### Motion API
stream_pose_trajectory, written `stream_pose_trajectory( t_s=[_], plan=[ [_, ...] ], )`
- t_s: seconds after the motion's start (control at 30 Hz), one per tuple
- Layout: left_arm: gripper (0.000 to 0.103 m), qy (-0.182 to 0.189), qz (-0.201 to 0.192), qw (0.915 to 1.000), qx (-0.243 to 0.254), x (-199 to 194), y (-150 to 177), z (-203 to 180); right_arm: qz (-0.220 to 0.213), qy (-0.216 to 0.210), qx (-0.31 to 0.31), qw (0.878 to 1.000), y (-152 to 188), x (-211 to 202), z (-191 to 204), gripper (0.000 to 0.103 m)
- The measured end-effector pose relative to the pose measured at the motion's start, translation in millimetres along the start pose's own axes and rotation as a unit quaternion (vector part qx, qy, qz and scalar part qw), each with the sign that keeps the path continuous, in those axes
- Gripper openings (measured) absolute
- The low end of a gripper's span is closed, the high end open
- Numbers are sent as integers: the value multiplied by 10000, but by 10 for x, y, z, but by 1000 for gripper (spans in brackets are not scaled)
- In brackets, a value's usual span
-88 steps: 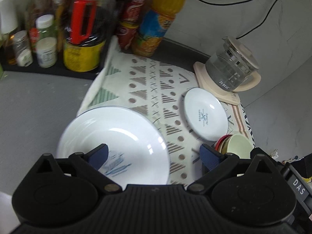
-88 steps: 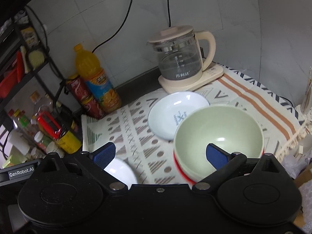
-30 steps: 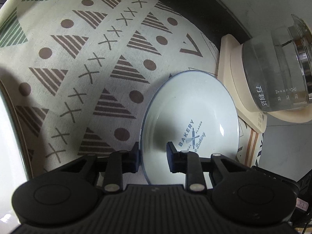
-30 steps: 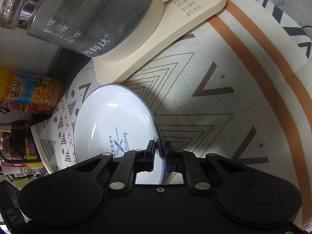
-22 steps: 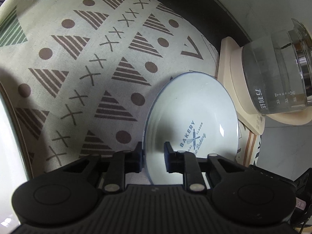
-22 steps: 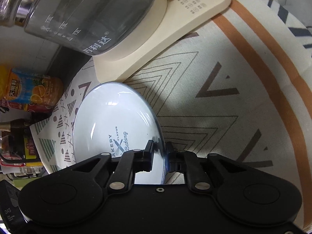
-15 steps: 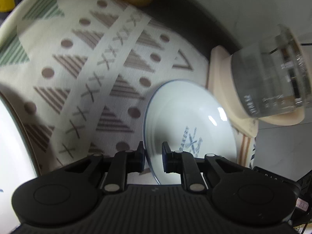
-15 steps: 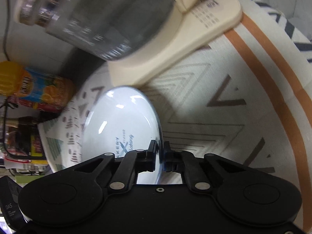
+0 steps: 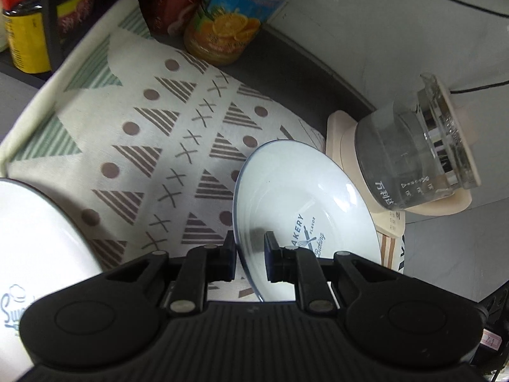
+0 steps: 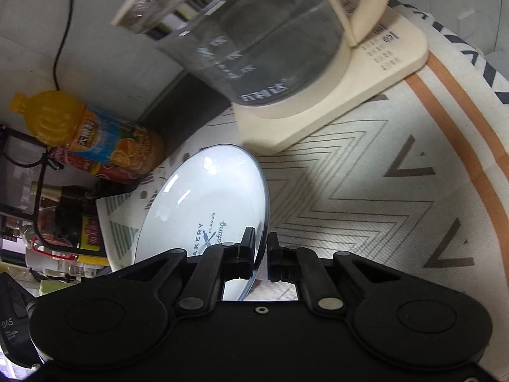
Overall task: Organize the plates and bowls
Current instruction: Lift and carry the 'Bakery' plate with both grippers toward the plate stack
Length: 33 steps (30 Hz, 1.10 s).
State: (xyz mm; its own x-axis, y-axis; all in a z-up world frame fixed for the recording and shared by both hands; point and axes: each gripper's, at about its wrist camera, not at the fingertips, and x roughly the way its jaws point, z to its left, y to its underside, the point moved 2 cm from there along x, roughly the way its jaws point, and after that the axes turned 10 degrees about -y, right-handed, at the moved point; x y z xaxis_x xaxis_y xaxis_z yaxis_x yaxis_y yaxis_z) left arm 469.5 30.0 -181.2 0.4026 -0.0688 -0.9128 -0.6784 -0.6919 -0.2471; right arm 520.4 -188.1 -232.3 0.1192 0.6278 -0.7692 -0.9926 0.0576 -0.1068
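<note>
A small white plate [image 9: 302, 203] with blue "Bakery" lettering hangs a little above the patterned cloth [image 9: 152, 146], held from both sides. My left gripper [image 9: 249, 256] is shut on the plate's left rim. In the right wrist view the same small plate [image 10: 206, 203] shows with my right gripper [image 10: 261, 256] shut on its right rim. A large white plate [image 9: 41, 248] lies on the cloth at the lower left of the left wrist view.
A glass kettle [image 9: 416, 156] on a cream base [image 10: 366, 73] stands close behind the small plate. An orange juice bottle [image 9: 232, 22], a red can [image 9: 171, 3] and several jars line the back left by a black wire rack [image 10: 38, 191]. A grey wall rises behind.
Both grippers have risen with the small plate pinched between them, lifting it off the cloth. The left jaws narrowed onto the rim. More of the bottles and the large plate has come into view.
</note>
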Motion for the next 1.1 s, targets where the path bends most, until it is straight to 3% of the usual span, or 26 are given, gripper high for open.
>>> stream_pose_trajectory(
  t_s=[0.53,1.1],
  plan=[
    [15,-66,-326,9993,-167,-508,-95,632,96,-269,-290,9992,304,176,570,8],
    [15,-74,-274,9996,-66,-821,35,1269,130,-169,-357,9991,870,247,960,8]
  ],
)
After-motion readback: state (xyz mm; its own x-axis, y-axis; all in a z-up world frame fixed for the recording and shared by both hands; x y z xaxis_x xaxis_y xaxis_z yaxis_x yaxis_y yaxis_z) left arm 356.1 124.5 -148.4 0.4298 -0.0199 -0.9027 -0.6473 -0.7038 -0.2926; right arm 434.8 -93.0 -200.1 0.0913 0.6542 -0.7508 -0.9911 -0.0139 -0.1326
